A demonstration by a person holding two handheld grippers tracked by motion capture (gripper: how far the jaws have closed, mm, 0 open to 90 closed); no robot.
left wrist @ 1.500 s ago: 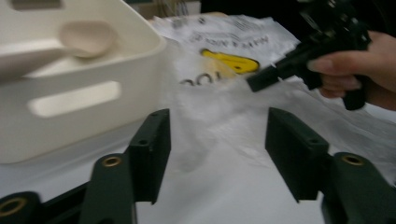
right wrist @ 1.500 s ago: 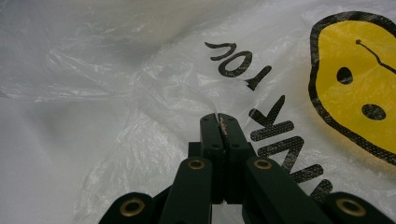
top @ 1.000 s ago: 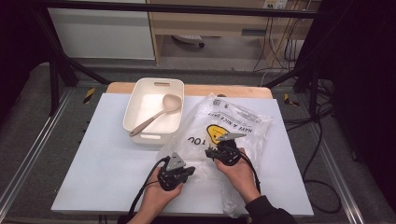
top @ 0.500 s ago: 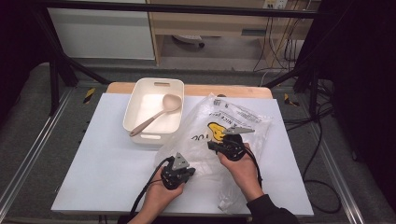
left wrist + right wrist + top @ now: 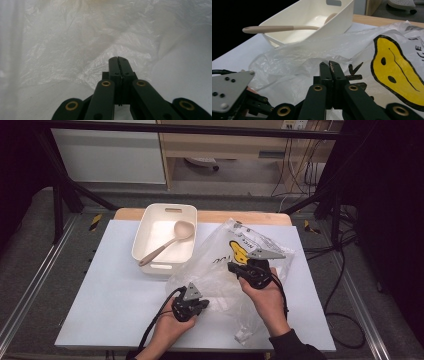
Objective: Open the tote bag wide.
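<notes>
Presently: clear plastic bag (image 5: 225, 270) with yellow smiley print, crumpled on the white desk (image 5: 115, 285), right of a cream tub (image 5: 165, 237) holding a beige ladle (image 5: 167, 242). Left tongs (image 5: 200, 306) pinch its near edge; right tongs (image 5: 235, 268) pinch its middle, raised.

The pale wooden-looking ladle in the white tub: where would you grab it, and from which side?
By the free end of the beige ladle's handle, coming from the near left side of the white plastic tub. The handle slants up out of the tub and its tip overhangs the near rim, so jaws can close around it in open air. The bowl lies down inside against the far wall, harder to reach.
</notes>
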